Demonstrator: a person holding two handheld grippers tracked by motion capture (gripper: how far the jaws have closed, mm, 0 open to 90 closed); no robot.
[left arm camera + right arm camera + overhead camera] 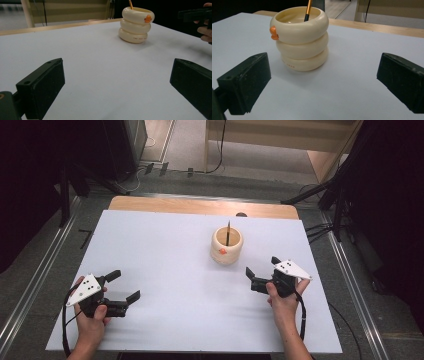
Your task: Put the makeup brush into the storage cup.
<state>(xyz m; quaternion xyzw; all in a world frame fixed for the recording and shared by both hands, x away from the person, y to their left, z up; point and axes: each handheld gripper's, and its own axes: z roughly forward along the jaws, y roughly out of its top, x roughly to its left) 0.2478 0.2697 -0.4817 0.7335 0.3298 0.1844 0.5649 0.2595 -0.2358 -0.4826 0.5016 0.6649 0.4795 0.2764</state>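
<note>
A cream ringed holder with a small orange duck bill stands upright at the middle back of the white table sheet. A thin orange-and-black stick stands inside it. My left gripper rests low at the front left, open and holding nothing. My right gripper is open too, just to the right and front of the holder, pointing at it. In the right gripper view the holder is close ahead with the stick in it. From the left gripper view the holder is far off at the upper right.
A wooden table edge runs behind the sheet. Black stands and cables flank the table on the floor. In the left gripper view the person's other hand with its gripper is at the far right.
</note>
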